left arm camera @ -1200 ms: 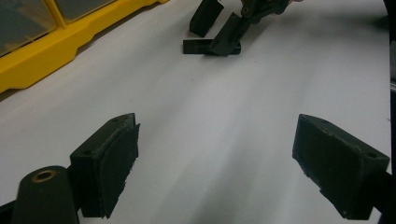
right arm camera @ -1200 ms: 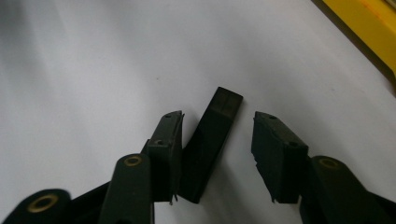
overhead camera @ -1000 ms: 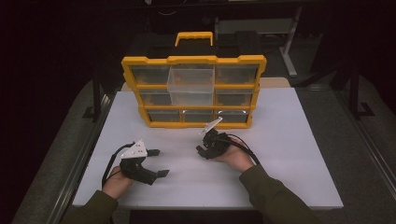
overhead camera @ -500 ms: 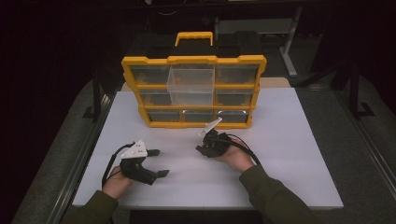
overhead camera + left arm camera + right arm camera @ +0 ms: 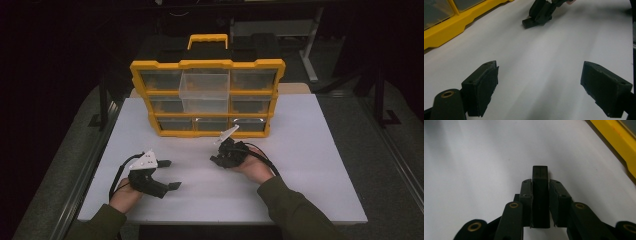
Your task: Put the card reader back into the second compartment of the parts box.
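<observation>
Block: a small, matte black rectangular bar (image 5: 540, 197) stood clamped between the right gripper (image 5: 540, 202)'s 2 flat pads, low over the white table (image 5: 310, 165).
Right gripper: clenched on it.
Left gripper (image 5: 540, 87): released, rough pads wide apart.
Organiser (image 5: 207, 97): yellow plastic, clear drawers; contents hard to make out.

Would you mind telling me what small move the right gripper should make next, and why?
Probably lift the black block slightly off the table. The right gripper has just closed on it, fingers pressing both sides. The organizer ahead has one drawer pulled out, a likely destination, and the left gripper rests open.
</observation>
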Demonstrator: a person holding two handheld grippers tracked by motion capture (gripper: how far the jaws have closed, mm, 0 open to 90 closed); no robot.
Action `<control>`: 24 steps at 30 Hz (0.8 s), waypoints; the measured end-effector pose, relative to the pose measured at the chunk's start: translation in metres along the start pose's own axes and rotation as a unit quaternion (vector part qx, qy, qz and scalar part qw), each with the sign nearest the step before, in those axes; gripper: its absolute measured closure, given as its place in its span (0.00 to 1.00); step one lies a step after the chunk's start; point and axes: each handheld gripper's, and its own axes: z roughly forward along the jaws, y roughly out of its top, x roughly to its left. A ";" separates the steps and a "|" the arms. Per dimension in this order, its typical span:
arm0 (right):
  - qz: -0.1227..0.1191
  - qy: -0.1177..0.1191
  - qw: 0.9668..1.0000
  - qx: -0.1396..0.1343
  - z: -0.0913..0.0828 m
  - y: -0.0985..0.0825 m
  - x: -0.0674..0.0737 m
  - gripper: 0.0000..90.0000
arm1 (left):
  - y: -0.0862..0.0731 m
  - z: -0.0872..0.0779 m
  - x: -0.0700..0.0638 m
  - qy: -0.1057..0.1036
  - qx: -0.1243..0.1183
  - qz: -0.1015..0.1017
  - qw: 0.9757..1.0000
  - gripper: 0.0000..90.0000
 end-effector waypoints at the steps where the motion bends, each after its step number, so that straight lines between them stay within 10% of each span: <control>1: -0.001 0.001 1.000 0.001 -0.001 0.000 -0.001 0.81 | 0.000 0.000 0.000 0.000 0.000 0.000 1.000 0.16; 24: -0.009 0.038 0.999 0.011 -0.044 0.000 -0.011 0.81 | -0.001 0.000 0.000 0.000 0.000 0.000 1.000 0.16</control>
